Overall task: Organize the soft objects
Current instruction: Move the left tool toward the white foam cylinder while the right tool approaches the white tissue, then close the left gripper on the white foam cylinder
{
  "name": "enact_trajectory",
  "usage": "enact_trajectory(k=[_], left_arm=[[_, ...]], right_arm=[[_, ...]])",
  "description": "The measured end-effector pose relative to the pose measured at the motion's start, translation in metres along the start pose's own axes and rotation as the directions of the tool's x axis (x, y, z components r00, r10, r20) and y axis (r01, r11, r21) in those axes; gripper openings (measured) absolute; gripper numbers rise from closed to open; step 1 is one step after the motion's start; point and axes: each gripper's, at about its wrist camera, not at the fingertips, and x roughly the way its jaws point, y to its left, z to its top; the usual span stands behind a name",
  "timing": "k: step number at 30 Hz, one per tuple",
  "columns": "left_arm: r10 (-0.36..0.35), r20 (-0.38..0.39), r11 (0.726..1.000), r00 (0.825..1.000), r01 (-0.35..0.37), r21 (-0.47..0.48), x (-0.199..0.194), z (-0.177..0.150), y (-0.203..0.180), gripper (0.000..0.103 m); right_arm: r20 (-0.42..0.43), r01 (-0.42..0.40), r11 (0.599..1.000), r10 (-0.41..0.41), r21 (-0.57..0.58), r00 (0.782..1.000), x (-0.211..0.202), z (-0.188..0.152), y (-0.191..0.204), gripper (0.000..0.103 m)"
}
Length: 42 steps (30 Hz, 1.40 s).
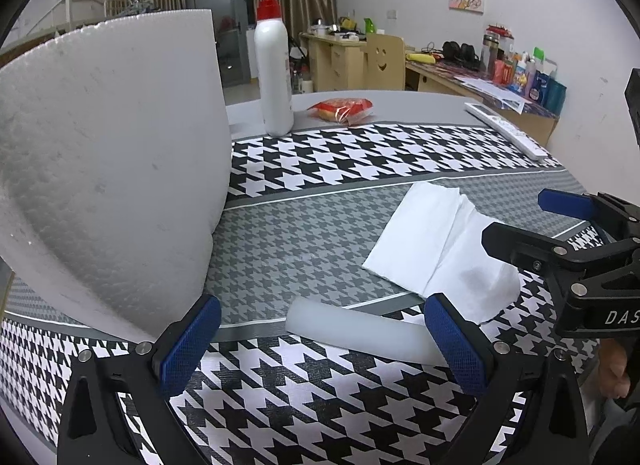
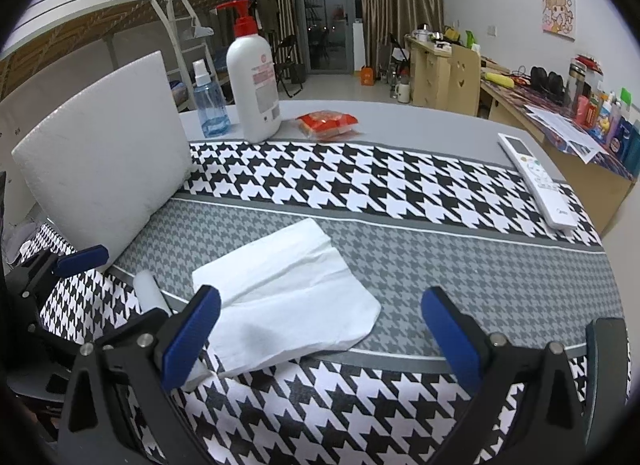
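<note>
left tool (image 1: 320, 349) spread | right tool (image 2: 320, 339) spread — foam rod (image 1: 362, 331) lies flat, long axis left-right

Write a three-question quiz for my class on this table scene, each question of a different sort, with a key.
1. True or false: the left claw is shut on the foam sheet.
2. Multiple choice: what lies nearest the right claw? A) remote B) tissue C) snack packet
3. Fill in: the pump bottle has a ____ top.

Key
1. False: both claws are open and hold nothing; the sheet only stands beside the left claw.
2. B: the tissue lies flat on the cloth, partly between the right claw's fingers.
3. Red.
</note>
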Motion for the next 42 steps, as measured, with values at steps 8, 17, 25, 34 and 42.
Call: enact_trajectory(k=[8,17,25,34,42], left_arm=[[0.0,-0.007,1.0,1.0,0.0,0.002,0.004,0.0,0.0,0.102],[-0.008,-0.044,1.0,0.999,0.008,-0.001,0.012,0.002,0.001,0.101],[-0.036,-0.092,0.999,0.995,0.036,0.006,0.021,0.002,0.001,0.093],[-0.072,-0.094,0.997,0.993,0.074,0.022,0.019,0.003,-0.006,0.076],[-0.075,-0.091,0.997,0.993,0.078,0.024,0.019,0.004,-0.009,0.066]], right_arm=[[-0.018,0.003,1.0,-0.003,-0.008,1.0,0.006,-0.003,-0.001,0.096],[-0.034,0.025,1.0,-0.025,-0.014,0.999,0.012,-0.003,-0.002,0.093],[-0.049,0.042,0.999,-0.042,-0.01,0.998,0.016,-0.003,-0.003,0.092],[-0.106,0.036,0.999,-0.036,-0.002,0.994,0.027,-0.006,-0.007,0.08],[-0.108,0.038,0.999,-0.04,-0.026,0.993,0.029,-0.006,-0.003,0.076]])
